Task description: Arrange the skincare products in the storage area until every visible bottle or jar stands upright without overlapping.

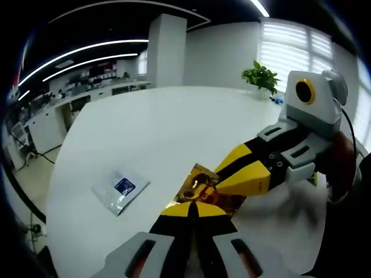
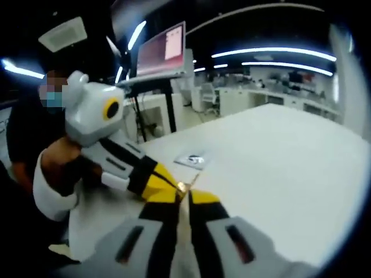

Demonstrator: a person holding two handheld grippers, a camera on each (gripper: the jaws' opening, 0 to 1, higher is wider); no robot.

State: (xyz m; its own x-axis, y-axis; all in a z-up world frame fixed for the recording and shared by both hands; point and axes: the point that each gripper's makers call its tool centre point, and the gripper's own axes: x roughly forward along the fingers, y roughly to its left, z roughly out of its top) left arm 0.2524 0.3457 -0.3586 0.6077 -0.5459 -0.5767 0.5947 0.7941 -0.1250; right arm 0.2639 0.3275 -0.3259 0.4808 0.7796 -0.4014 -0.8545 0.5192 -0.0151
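On table [image 1: 174, 133] — gold sachet [image 1: 200, 188], lettering unreadable

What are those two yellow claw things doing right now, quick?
Left gripper: jaws shut on the gold foil packet.
Right gripper: jaws shut on the same packet's other edge.

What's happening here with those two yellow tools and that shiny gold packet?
A person holds a tool in each hand over a white table. The left tool and the right tool are both shut on the same gold foil packet, held between them. A second, clear sachet lies flat on the table nearby, untouched.
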